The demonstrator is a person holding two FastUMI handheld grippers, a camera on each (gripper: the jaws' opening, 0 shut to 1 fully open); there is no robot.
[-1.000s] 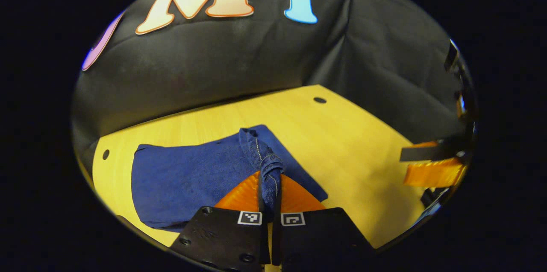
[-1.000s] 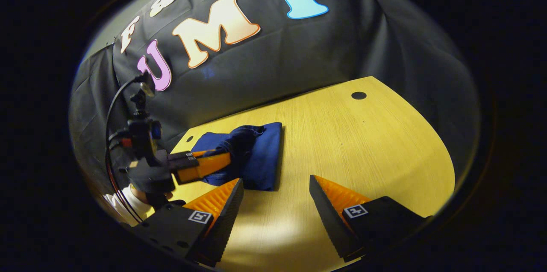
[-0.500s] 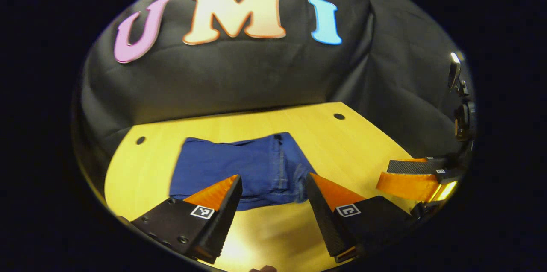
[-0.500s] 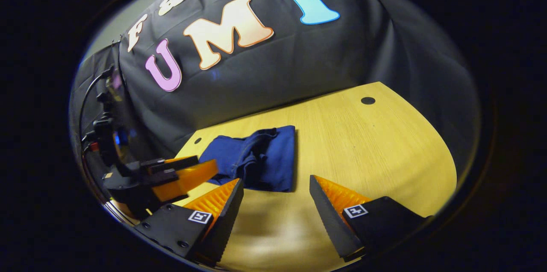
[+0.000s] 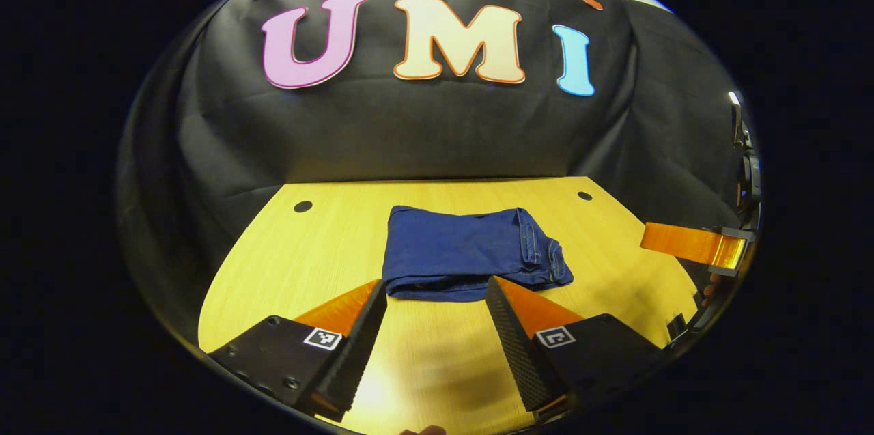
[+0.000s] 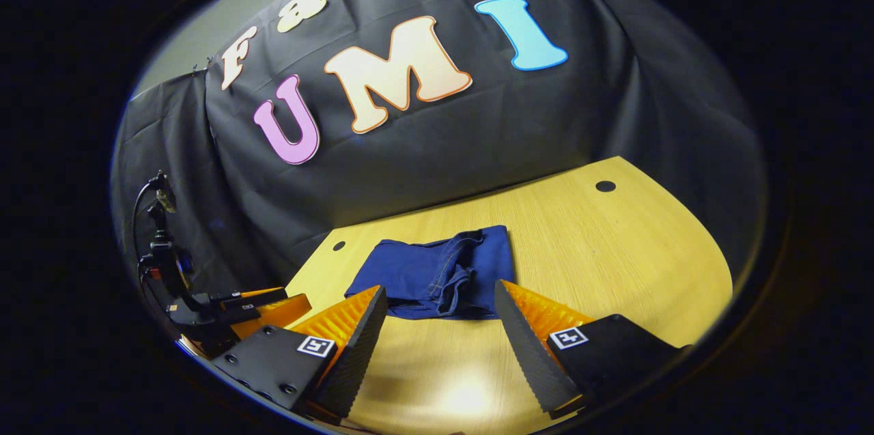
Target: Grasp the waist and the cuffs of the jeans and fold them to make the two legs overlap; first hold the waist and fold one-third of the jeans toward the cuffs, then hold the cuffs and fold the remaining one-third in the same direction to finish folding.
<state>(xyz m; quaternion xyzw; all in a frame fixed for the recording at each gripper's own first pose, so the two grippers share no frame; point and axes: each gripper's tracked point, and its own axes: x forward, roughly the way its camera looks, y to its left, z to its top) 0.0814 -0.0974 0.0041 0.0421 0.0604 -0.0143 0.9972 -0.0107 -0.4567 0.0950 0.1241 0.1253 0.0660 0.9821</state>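
Left gripper view, jeans (image 5: 464,254) near edge behind gripper (image 5: 435,298)

No readable text or numbers on the jeans (image 5: 471,254) or table (image 5: 287,264). Each left gripper (image 5: 433,312) and right gripper (image 6: 437,319) finger carries a small square coded marker — pattern only, no legible characters.
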